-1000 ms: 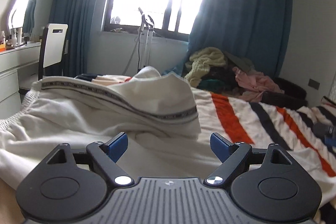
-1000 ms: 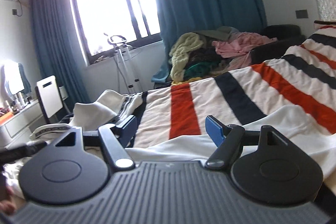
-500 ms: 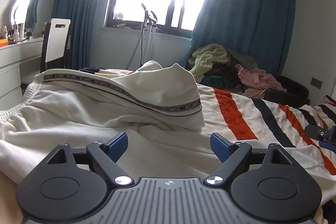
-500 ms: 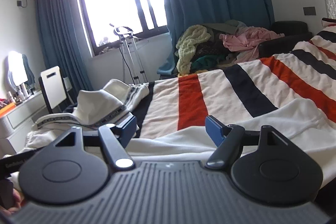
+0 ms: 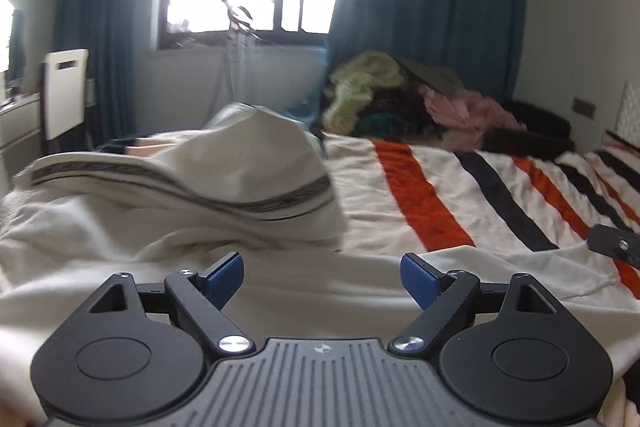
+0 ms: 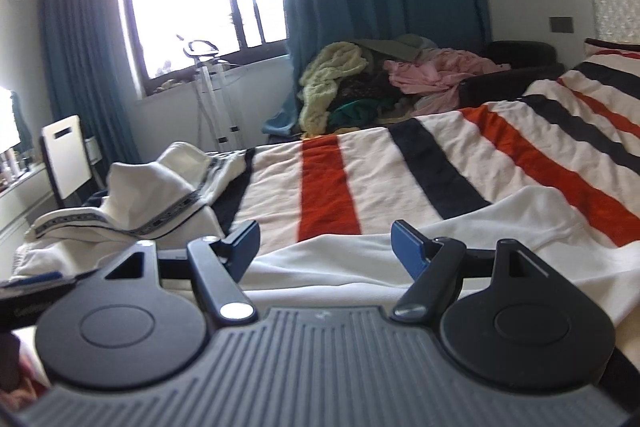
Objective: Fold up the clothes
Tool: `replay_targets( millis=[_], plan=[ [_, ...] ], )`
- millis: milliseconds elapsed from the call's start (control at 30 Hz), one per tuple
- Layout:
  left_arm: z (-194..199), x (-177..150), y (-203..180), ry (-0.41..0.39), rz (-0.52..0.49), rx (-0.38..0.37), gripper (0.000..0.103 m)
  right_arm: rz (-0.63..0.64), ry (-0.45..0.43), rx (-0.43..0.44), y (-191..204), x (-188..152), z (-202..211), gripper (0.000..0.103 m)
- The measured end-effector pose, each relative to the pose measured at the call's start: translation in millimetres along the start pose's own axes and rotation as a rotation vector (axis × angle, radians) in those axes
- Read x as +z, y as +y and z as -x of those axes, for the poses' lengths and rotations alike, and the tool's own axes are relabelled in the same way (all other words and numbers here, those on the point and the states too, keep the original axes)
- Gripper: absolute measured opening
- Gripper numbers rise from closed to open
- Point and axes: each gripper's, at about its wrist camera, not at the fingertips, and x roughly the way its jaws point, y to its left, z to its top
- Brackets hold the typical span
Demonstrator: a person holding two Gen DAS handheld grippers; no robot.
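Observation:
A cream garment with a dark patterned trim band (image 5: 168, 195) lies rumpled on the striped bed, its bulk piled at the left (image 6: 152, 195) and a flat part spread toward me. My left gripper (image 5: 322, 277) hovers open just above that flat cloth, blue pads apart with nothing between them. My right gripper (image 6: 324, 245) is also open over the garment's near edge (image 6: 360, 263), holding nothing. The tip of the right gripper shows at the right edge of the left wrist view, and the left gripper's tip at the left edge of the right wrist view.
The bed's blanket (image 5: 420, 195) has orange and black stripes. A heap of other clothes (image 6: 360, 83) sits at the far side under blue curtains. A white chair (image 5: 64, 91) and desk stand at the left, and a metal stand (image 6: 212, 95) by the window.
The left wrist view has shifted sideways and blurred; the piled garment now sits further left and the striped blanket fills more of the right. The right gripper has barely moved. Both stay open.

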Motion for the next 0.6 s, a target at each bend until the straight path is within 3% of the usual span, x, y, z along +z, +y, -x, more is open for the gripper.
replay_targets(
  millis=[67, 300, 467, 600],
  plan=[
    [-30.1, 15.6, -12.9, 0.037, 0.017, -0.038, 0.086, -0.019, -0.003, -0.042, -6.6, 3.2, -1.9, 0.075],
    [-136.1, 82.0, -74.2, 0.054, 0.007, -0.025, 0.086, -0.148, -0.036, -0.185, -39.1, 7.4, -13.1, 0.075],
    [-241.7, 115.2, -92.2, 0.066, -0.009, 0.158, 0.086, -0.215, -0.077, -0.259, -57.2, 9.1, -40.3, 0.075],
    [-324.0, 121.1, -90.0, 0.095, -0.124, 0.304, 0.085, -0.231, -0.008, -0.252, -62.0, -4.4, -77.8, 0.075]
  ],
)
